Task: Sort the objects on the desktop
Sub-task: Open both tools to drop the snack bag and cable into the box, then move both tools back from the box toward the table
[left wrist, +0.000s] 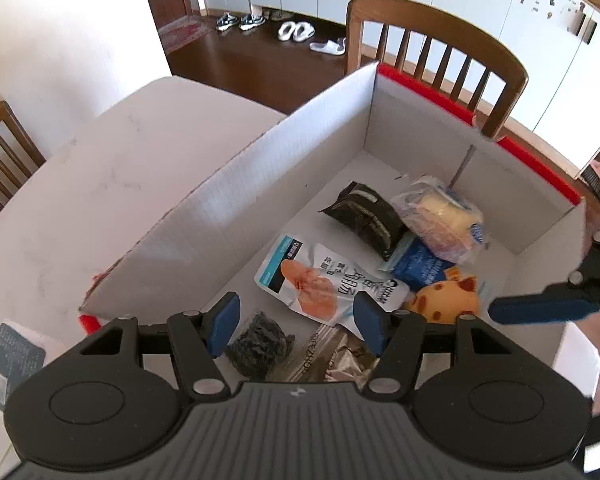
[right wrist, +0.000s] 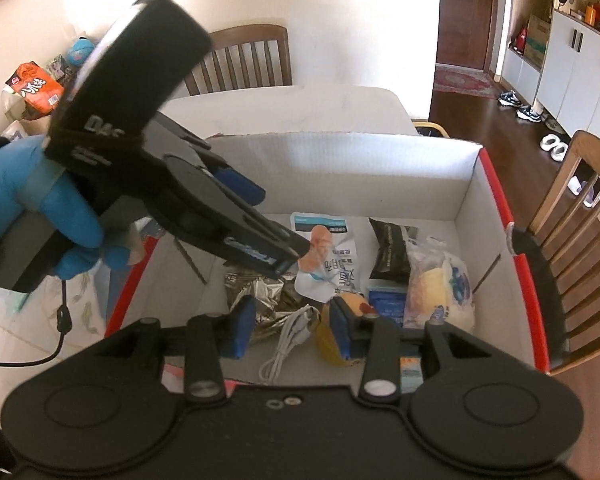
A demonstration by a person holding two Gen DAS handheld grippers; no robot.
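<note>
A white cardboard box with red rims (left wrist: 284, 184) (right wrist: 340, 160) stands on the white table and holds several items: a white-blue snack pouch (left wrist: 316, 276) (right wrist: 332, 256), a black packet (left wrist: 364, 216) (right wrist: 392, 256), a clear-wrapped yellow bun (left wrist: 440, 216) (right wrist: 440, 288), a blue packet (left wrist: 420, 268), an orange spotted toy (left wrist: 444, 300) (right wrist: 340, 340), a dark crinkled packet (left wrist: 260, 344), a foil packet (right wrist: 260, 300) and a white cable (right wrist: 288, 344). My left gripper (left wrist: 296, 324) is open and empty above the box's near end. My right gripper (right wrist: 292, 328) is open and empty above the cable; one of its fingers (left wrist: 540, 308) shows in the left wrist view.
Wooden chairs (left wrist: 432, 48) (right wrist: 572, 216) stand around the table (left wrist: 100, 176). A dark label packet (left wrist: 12, 364) lies left of the box. Orange snack bags (right wrist: 36, 88) sit on a far shelf. The gloved hand (right wrist: 28, 200) holding the left gripper fills the right wrist view's left.
</note>
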